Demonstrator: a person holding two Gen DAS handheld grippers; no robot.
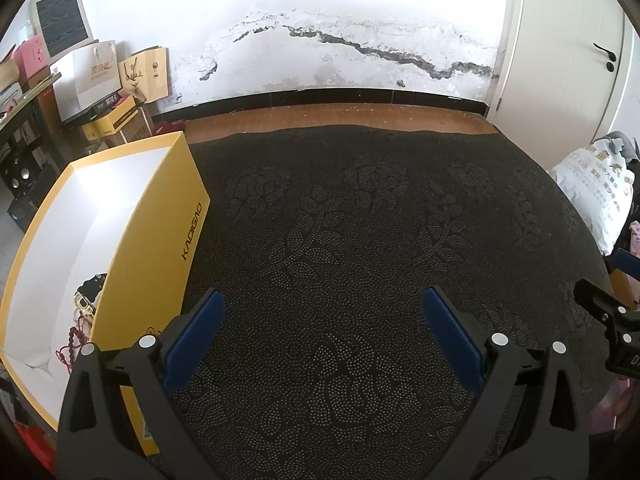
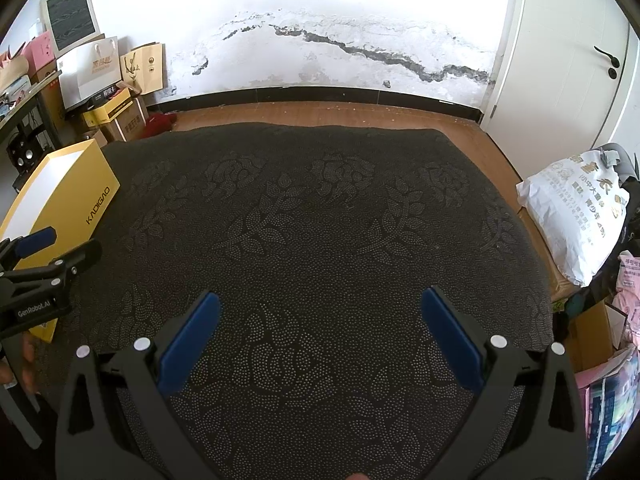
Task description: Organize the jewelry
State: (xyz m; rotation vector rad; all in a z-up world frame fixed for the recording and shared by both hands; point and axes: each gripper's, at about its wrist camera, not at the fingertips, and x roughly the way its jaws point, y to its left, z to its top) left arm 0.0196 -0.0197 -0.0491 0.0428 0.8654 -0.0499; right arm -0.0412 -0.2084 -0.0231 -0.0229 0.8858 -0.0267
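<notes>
A yellow box [image 1: 160, 240] with a white inside stands on the left of a dark patterned cloth [image 1: 360, 240]. Inside it lie a watch or bracelet [image 1: 89, 296] and a red bead string [image 1: 72, 340]. My left gripper [image 1: 322, 300] is open and empty, just right of the box, over the cloth. My right gripper [image 2: 320, 300] is open and empty over the middle of the cloth [image 2: 320, 220]. The box [image 2: 68, 196] shows at the left of the right wrist view, with the left gripper [image 2: 60, 248] in front of it.
A white printed bag [image 2: 576, 216] lies off the cloth's right edge. Boxes and paper bags [image 2: 104, 80] are stacked at the back left by the wall. A white door [image 2: 560, 60] is at the back right. The right gripper's tip [image 1: 608, 312] shows at the left view's right edge.
</notes>
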